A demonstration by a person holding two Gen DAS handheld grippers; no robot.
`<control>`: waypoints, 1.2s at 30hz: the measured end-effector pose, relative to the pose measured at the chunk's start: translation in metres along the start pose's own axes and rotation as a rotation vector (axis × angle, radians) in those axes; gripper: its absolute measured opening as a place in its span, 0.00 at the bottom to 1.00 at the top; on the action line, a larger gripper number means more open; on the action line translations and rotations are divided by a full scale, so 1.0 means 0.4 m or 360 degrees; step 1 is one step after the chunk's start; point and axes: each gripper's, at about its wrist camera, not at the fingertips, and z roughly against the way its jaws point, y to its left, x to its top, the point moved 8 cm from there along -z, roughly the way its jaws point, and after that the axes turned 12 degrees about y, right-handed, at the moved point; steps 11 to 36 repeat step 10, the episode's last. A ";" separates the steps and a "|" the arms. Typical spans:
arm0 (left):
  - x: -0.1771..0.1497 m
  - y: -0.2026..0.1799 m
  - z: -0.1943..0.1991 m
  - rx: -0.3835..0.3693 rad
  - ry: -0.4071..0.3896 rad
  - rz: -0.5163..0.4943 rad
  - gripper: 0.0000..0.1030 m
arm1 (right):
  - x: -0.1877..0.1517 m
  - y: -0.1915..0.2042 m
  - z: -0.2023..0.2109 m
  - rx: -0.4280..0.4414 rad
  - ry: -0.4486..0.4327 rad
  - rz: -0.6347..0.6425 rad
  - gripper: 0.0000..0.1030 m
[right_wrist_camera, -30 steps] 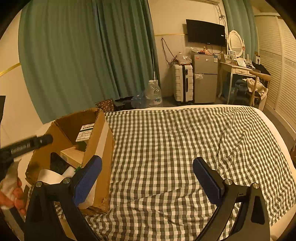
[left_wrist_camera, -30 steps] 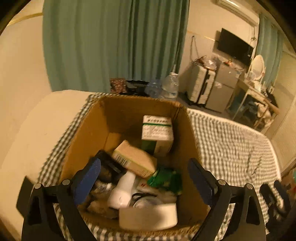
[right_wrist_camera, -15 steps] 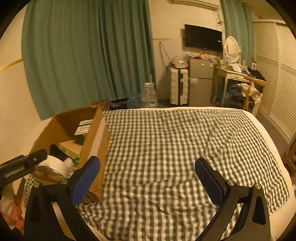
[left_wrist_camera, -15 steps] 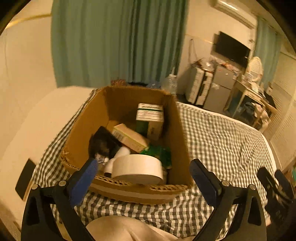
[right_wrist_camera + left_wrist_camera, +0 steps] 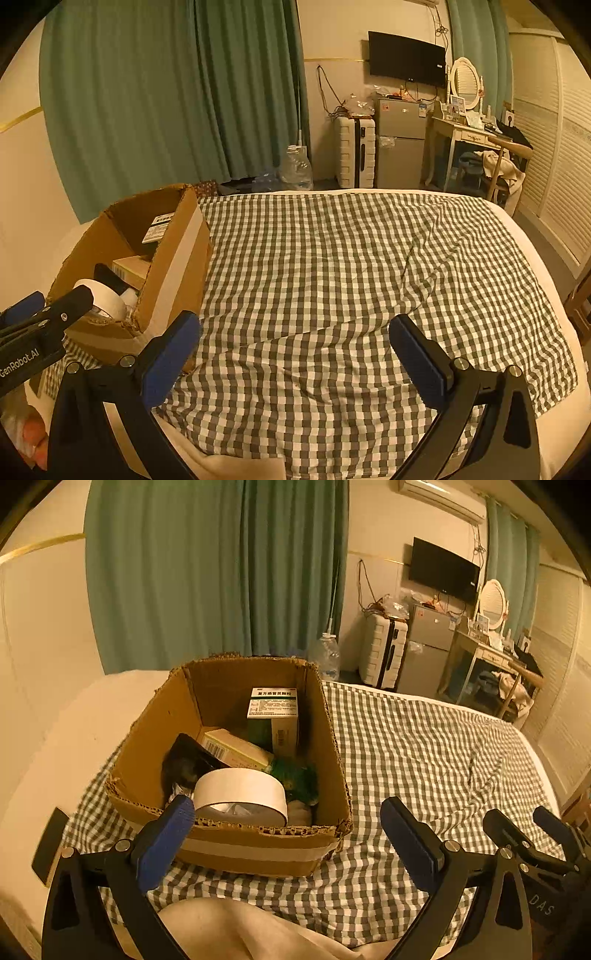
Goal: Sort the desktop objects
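An open cardboard box (image 5: 255, 849) stands on the checked cloth (image 5: 424, 746) at the left; it also shows in the right wrist view (image 5: 173, 258). Inside lie a white tape roll (image 5: 240, 794), a green-and-white medicine box (image 5: 273, 709), a tan carton (image 5: 236, 749), a black pouch (image 5: 188, 760) and a green packet (image 5: 299, 775). My left gripper (image 5: 284, 834) is open and empty, just in front of the box's near wall. My right gripper (image 5: 295, 350) is open and empty above the cloth, right of the box.
The cloth (image 5: 351, 266) covers a bed with white edges. A black flat object (image 5: 48, 845) lies at the bed's left edge. Beyond the bed are green curtains (image 5: 221, 572), a water bottle (image 5: 295, 170), a suitcase (image 5: 354, 151), a small fridge (image 5: 402, 140) and a desk (image 5: 465, 147).
My left gripper has pulled back from over the box to in front of its near wall, leaving the tape roll inside. My right gripper has stayed open and drawn back slightly.
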 end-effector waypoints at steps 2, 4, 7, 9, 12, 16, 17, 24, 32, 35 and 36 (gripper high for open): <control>0.000 -0.003 -0.001 0.0011 -0.0005 -0.0017 1.00 | -0.003 0.001 -0.003 -0.0004 0.0003 0.0001 1.00; -0.003 -0.005 -0.005 -0.0008 0.0004 -0.0021 1.00 | -0.002 0.001 -0.004 -0.0013 0.0004 0.0004 1.00; -0.023 0.011 -0.019 0.0142 0.0059 0.0035 1.00 | -0.003 -0.001 -0.008 -0.0030 0.0007 0.0001 1.00; -0.030 0.003 -0.025 0.0069 0.0092 0.0022 1.00 | -0.003 -0.001 -0.012 -0.0038 0.0011 0.0000 1.00; -0.033 0.003 -0.025 0.0052 0.0104 0.0037 1.00 | -0.003 -0.001 -0.012 -0.0037 0.0013 0.0002 1.00; -0.033 0.003 -0.025 0.0052 0.0104 0.0037 1.00 | -0.003 -0.001 -0.012 -0.0037 0.0013 0.0002 1.00; -0.033 0.003 -0.025 0.0052 0.0104 0.0037 1.00 | -0.003 -0.001 -0.012 -0.0037 0.0013 0.0002 1.00; -0.033 0.003 -0.025 0.0052 0.0104 0.0037 1.00 | -0.003 -0.001 -0.012 -0.0037 0.0013 0.0002 1.00; -0.033 0.003 -0.025 0.0052 0.0104 0.0037 1.00 | -0.003 -0.001 -0.012 -0.0037 0.0013 0.0002 1.00; -0.033 0.003 -0.025 0.0052 0.0104 0.0037 1.00 | -0.003 -0.001 -0.012 -0.0037 0.0013 0.0002 1.00; -0.033 0.003 -0.025 0.0052 0.0104 0.0037 1.00 | -0.003 -0.001 -0.012 -0.0037 0.0013 0.0002 1.00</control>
